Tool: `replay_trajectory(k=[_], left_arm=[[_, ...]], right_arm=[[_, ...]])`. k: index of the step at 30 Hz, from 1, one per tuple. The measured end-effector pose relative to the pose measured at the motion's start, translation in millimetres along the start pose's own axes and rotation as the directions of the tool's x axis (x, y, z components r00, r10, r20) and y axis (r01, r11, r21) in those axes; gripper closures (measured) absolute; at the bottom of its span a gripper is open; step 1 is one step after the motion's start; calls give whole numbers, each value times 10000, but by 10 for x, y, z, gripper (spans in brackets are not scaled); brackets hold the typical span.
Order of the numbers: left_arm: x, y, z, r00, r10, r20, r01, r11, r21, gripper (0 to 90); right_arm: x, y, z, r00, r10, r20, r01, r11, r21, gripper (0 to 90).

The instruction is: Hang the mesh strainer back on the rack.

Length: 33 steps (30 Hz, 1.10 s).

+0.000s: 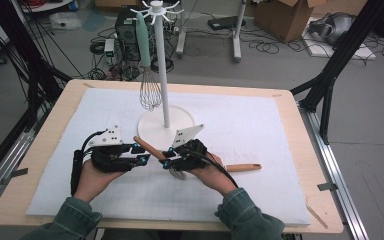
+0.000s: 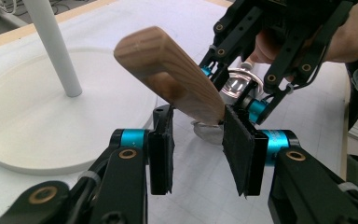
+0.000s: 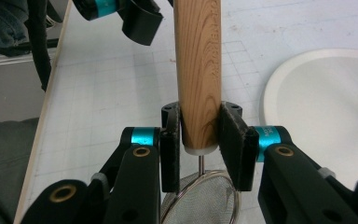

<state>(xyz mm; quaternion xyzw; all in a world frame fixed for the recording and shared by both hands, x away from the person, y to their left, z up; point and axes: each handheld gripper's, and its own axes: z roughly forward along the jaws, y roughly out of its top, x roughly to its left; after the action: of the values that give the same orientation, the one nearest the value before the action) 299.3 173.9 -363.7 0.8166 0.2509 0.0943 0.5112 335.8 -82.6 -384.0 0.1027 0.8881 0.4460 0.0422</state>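
The right gripper (image 3: 199, 140) is clamped on the wooden handle (image 3: 198, 70) of a small strainer (image 3: 200, 198), holding it above the middle of the desk (image 1: 45, 150), near its front edge. The left gripper (image 2: 198, 144) has its jaws spread on either side of the handle's free end, one pad (image 2: 237, 147) just touching the wood. Behind them a white stand (image 1: 162, 65) rises from its round base, with a whisk (image 1: 149, 75) hanging on it, and a second wooden handle (image 1: 242, 167) lies beside the right hand (image 1: 212, 172).

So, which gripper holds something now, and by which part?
The right gripper is shut on the strainer, clamping the lower end of its wooden handle, near the mesh. The left gripper is open.
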Motion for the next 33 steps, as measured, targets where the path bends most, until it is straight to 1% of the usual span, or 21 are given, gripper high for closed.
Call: replay_trajectory(k=[2,5,7,8,9,12,17,18,19,21,23,24,26,28,29,31,33], left_arm=[[1,2,3,10000,-31,-9,31,10000,-16,629],[1,14,4,10000,-98,-7,98,9999,-60,625],[3,17,8,10000,-93,-1,93,9999,-71,624],[3,19,8,9999,-113,17,113,9999,-85,625],[2,20,7,9999,-126,26,126,9999,-104,625],[-1,21,6,9999,-148,70,149,9998,-118,627],[-4,25,2,9994,-181,301,188,9995,-235,632],[-5,27,2,9992,-180,351,190,9995,-268,632],[-5,28,1,9991,-170,390,181,9994,-284,632],[-6,30,-2,9988,-135,470,148,9995,-279,633],[-14,32,-3,9984,-114,557,132,9994,-314,636],[-15,33,-3,9983,-105,576,123,9994,-312,637],[-13,36,-4,9980,-31,634,50,9995,-297,639],[-15,37,-4,9978,-25,666,47,9995,-322,641],[-14,39,-5,9971,-25,759,52,9994,-353,642],[-19,48,-6,9959,68,902,-36,9994,-358,645],[-32,63,-3,9950,154,990,-116,9992,-384,648]], right_arm=[[7,0,-1,10000,-9,54,9,10000,-23,704],[26,2,4,10000,59,6,-59,10000,-38,702],[38,3,11,10000,-31,70,32,10000,-52,695],[41,2,13,10000,15,62,-15,10000,-46,693],[40,1,14,10000,18,40,-17,10000,-53,689],[48,-1,13,9996,250,-99,-251,9996,-102,656],[43,-5,10,9990,289,-334,-294,9995,-148,620],[40,-7,9,9986,353,-399,-361,9992,-190,613],[39,-9,4,9973,454,-571,-467,9987,-206,602],[21,-14,-8,9970,437,-647,-454,9986,-256,604],[8,-18,-22,9946,545,-885,-568,9981,-241,614],[-11,-21,-27,9943,502,-945,-533,9981,-307,617],[-39,-26,-29,9908,598,-1212,-637,9976,-288,620],[-54,-24,-31,9892,590,-1343,-634,9976,-288,624],[-61,-21,-32,9883,605,-1402,-648,9975,-268,626],[-72,-11,-31,9881,544,-1441,-585,9980,-243,628],[-79,4,-25,9857,539,-1594,-590,9979,-276,635]])
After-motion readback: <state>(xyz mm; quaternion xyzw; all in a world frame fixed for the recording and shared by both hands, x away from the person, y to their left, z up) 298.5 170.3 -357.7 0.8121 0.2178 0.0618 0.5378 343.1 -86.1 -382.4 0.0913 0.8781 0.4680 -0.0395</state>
